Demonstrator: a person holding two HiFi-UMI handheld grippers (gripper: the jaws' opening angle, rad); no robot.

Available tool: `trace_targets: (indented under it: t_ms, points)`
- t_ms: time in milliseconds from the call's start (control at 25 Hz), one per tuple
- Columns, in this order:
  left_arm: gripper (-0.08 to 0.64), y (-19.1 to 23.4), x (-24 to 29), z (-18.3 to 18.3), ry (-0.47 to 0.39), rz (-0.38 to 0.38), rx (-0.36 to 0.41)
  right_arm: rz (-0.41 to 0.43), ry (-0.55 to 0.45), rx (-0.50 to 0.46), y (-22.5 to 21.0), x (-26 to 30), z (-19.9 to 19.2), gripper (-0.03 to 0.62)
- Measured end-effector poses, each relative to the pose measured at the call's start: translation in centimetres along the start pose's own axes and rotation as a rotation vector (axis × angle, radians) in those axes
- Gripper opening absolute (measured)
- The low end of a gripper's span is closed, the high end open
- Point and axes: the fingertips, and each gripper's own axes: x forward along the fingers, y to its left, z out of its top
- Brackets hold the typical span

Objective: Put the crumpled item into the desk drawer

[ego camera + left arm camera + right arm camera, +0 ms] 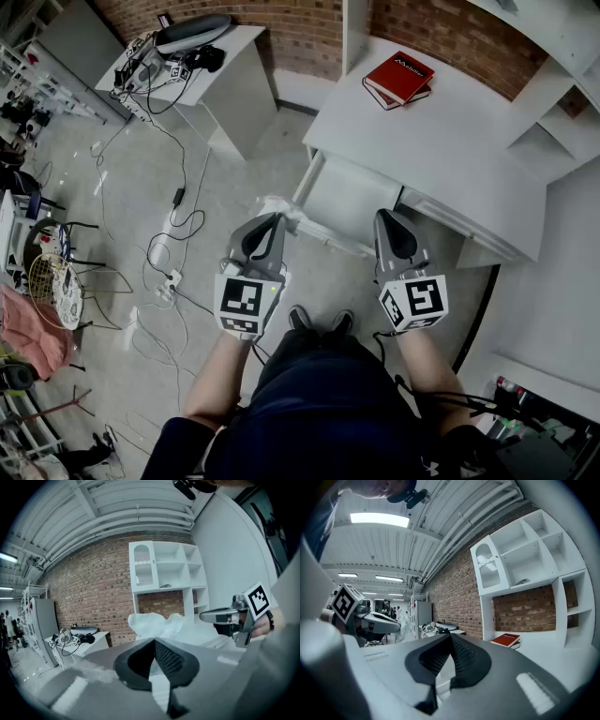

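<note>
Head view: the drawer (349, 199) stands open. The left gripper (273, 221) pinches the crumpled item (289, 217) at the drawer's corner. The right gripper (384, 218) is pressed together, and a red book (400, 77) lies on the desk (450, 141).

White crumpled item (279, 210), grey left gripper (272, 218) and grey right gripper (386, 216), black-and-white square markers (242, 302) on both, black cross-hatched pads (169, 658), white desk (450, 141), white drawer (352, 202), red book (400, 77), red-brown brick wall (309, 28), pale grey floor (234, 187), navy clothes (319, 403).

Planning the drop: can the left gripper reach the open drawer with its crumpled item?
Probably yes: the drawer is open, and the left gripper holds the crumpled item right at its near corner, with nothing between.
</note>
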Motion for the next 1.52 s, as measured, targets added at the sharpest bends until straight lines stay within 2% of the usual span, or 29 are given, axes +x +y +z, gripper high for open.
trace_targets:
  t_ms: [280, 640, 920, 1240, 1520]
  points:
    - [0.003, 1.3, -1.8, -0.7, -0.001, -0.011, 0.006, -0.007, -0.001, -0.008, 2.9, -0.3, 0.5, 0.002]
    - [0.003, 1.1, -1.8, -0.6, 0.007, -0.018, 0.021, 0.001, -0.033, 0.018, 3.2, -0.5, 1.3, 0.002]
    - [0.003, -0.8, -0.8, -0.4, 0.029, -0.004, 0.039, 0.0, -0.07, 0.039, 0.8, -2.4, 2.3, 0.002]
    - [0.003, -2.2, 0.3, -2.0, 0.064, 0.001, 0.019, -0.004, -0.033, 0.054, -1.0, -3.5, 0.6, 0.002]
    - [0.003, -2.4, 4.1, -3.3, 0.095, -0.058, 0.002, -0.057, 0.005, 0.081, -3.6, -2.1, -0.9, 0.002]
